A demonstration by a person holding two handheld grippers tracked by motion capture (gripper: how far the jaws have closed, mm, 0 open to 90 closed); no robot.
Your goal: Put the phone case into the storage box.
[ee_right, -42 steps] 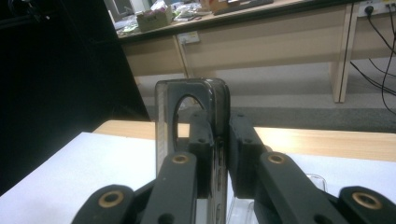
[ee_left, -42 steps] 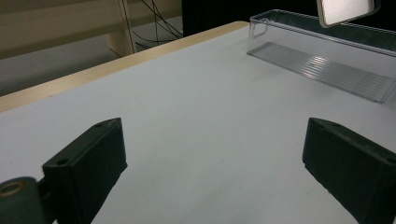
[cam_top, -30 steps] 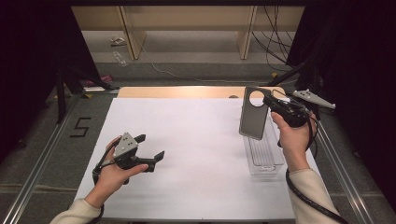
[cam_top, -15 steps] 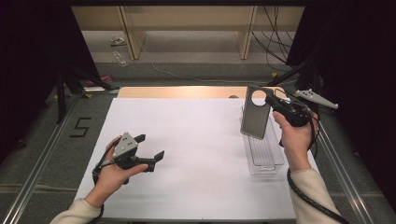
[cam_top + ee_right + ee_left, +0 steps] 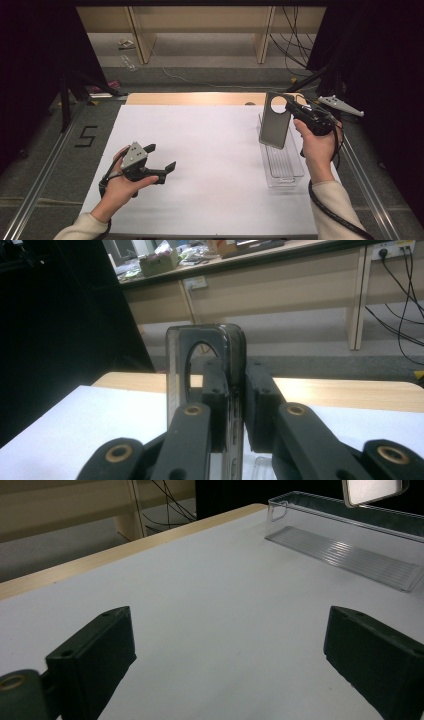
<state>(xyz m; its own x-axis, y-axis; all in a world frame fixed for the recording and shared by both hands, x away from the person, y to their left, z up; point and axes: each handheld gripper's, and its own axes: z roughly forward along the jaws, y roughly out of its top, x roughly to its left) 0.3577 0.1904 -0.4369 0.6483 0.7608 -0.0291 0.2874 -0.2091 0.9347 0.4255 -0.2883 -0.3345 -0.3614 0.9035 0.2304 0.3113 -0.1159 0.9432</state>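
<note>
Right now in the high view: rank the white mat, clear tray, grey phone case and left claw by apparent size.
1. White mat
2. Clear tray
3. Grey phone case and left claw: too alike to rank; the case is held higher, nearer the camera.

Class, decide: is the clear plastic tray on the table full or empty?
Empty. The clear tray's ribbed floor shows bare; the grey phone case is held above it by the right gripper.

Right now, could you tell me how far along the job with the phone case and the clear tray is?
Done: the right tongs are shut on the grey phone case, lifted upright. In hand: the case hangs over the far end of the clear tray; whether its lower edge touches the tray is unclear. Left: probably lowering and releasing it. The left tongs rest open above the white mat, holding nothing.
</note>
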